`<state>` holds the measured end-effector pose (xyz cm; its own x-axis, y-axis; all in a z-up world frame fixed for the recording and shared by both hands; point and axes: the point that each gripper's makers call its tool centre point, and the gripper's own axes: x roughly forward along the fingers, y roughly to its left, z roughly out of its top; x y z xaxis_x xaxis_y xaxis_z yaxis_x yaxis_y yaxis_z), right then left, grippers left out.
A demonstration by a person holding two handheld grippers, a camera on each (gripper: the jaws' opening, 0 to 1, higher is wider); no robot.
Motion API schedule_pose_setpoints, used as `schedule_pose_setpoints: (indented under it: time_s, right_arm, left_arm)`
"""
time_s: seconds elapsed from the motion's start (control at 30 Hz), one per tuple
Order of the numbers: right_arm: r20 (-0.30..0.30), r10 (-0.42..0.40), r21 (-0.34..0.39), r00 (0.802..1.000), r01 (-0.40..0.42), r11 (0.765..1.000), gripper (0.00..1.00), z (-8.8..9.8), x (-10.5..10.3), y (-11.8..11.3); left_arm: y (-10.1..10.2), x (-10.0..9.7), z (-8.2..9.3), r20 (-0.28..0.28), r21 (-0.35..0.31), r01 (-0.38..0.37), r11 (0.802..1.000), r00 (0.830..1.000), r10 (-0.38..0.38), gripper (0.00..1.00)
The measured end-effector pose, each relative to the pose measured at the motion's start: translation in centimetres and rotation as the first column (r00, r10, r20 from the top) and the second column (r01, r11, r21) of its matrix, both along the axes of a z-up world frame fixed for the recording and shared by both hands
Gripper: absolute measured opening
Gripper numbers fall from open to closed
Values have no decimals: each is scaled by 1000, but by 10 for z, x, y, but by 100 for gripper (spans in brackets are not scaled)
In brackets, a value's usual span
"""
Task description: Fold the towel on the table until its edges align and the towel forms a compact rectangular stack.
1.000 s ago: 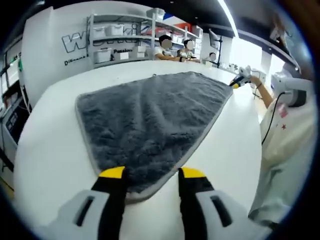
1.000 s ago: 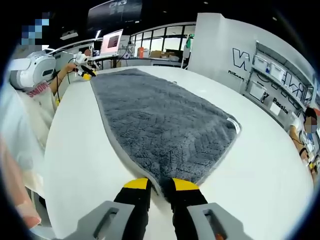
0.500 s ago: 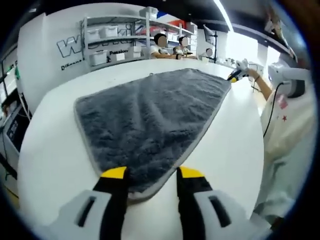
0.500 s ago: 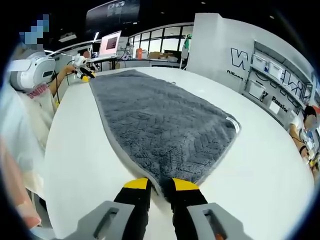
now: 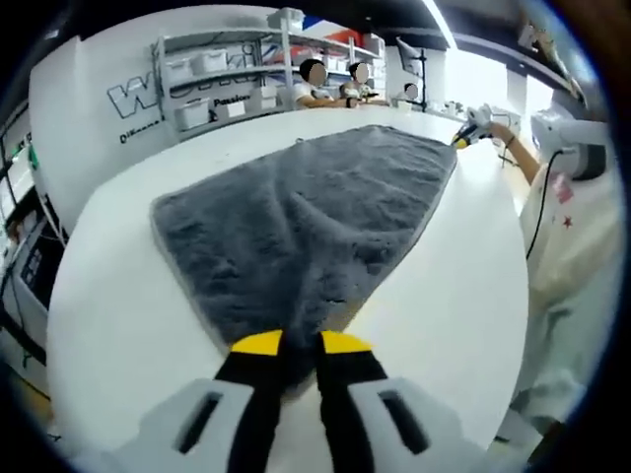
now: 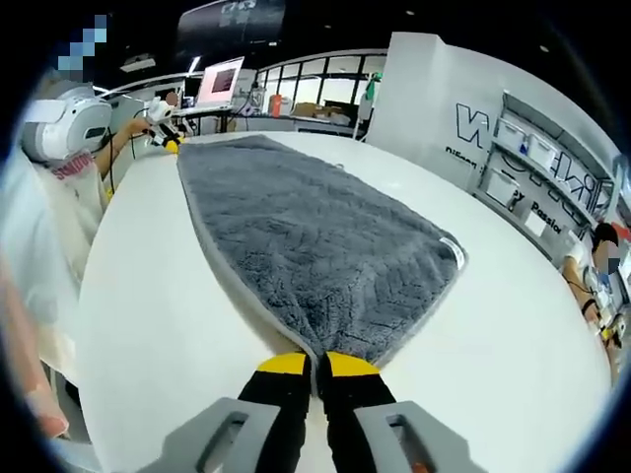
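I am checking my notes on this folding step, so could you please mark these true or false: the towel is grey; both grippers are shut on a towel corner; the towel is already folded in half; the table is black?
1. The towel is grey. True.
2. The left gripper and right gripper are each shut on a towel corner. True.
3. The towel is already folded in half. False: it lies spread in a single layer, rumpled near the left gripper.
4. The table is black. False: it is white.
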<state>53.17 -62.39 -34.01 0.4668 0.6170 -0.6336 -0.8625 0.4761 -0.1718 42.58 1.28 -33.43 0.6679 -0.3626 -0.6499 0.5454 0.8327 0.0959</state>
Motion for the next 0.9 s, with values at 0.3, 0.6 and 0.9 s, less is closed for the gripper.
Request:
schedule_pose_setpoints:
  time_s: [0.3, 0.6, 0.9]
  right_arm:
    - [36, -14, 43, 999, 12, 999, 3, 21, -2, -1]
    - [54, -46, 79, 997, 41, 996, 2, 39, -2, -3]
    - [26, -30, 54, 999, 29, 998, 2, 40, -17, -4]
  left_arm:
    - [5, -1, -1, -58, 100, -12, 995, 998, 18, 6]
    - [1, -12, 2, -109, 147, 35, 989, 994, -19, 5]
    - [-5, -34, 7, -186, 191, 131, 973, 978, -95, 5]
